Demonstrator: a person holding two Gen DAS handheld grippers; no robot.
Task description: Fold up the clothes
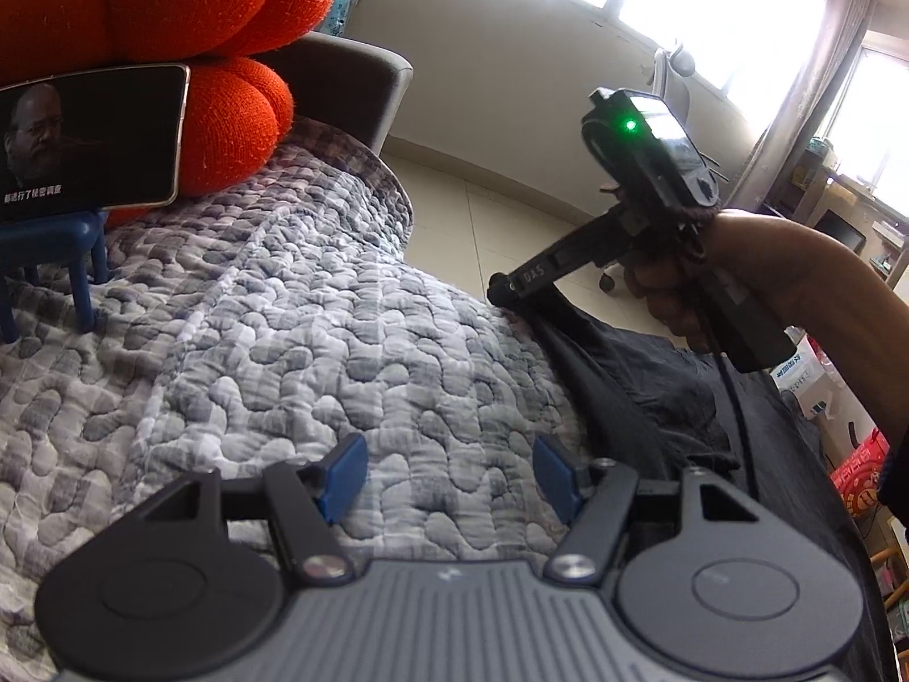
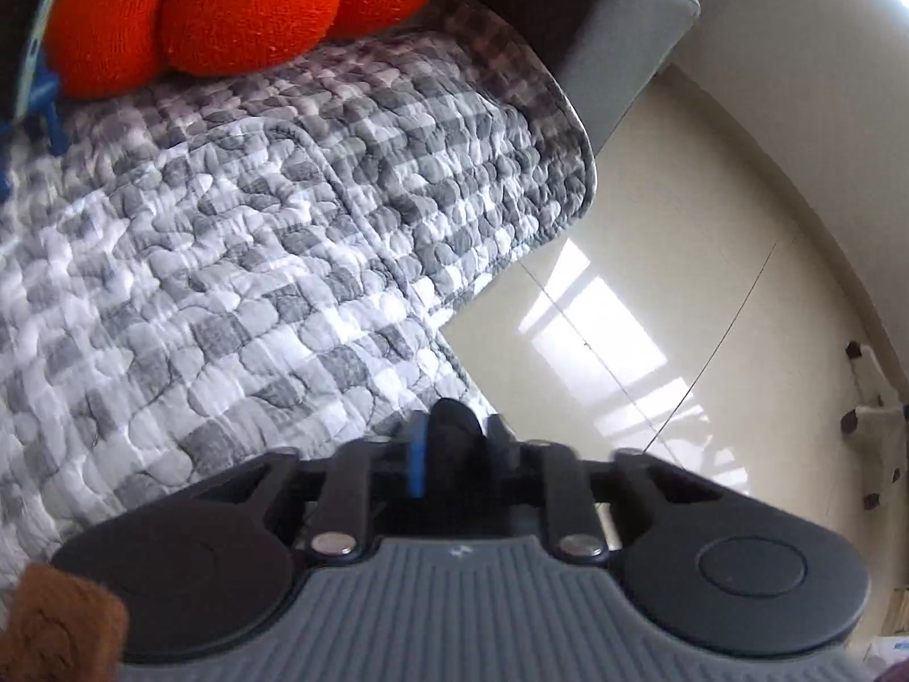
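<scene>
A dark garment (image 1: 670,392) lies at the right side of the quilted grey checked bed cover (image 1: 295,329). My left gripper (image 1: 449,474) hovers open over the cover, blue pads apart, nothing between them. In the left wrist view a hand holds my right gripper (image 1: 503,290), whose tip pinches an edge of the dark garment and lifts it. In the right wrist view my right gripper (image 2: 451,454) is shut on a fold of the dark garment (image 2: 451,426), above the edge of the bed cover (image 2: 255,216).
An orange knotted cushion (image 1: 170,28) rests against the grey headboard (image 1: 346,85). A phone (image 1: 91,142) playing video stands on a small blue stool (image 1: 51,250). Beige tiled floor (image 2: 653,295) lies beyond the bed's edge. Windows, a chair and boxes are at the right.
</scene>
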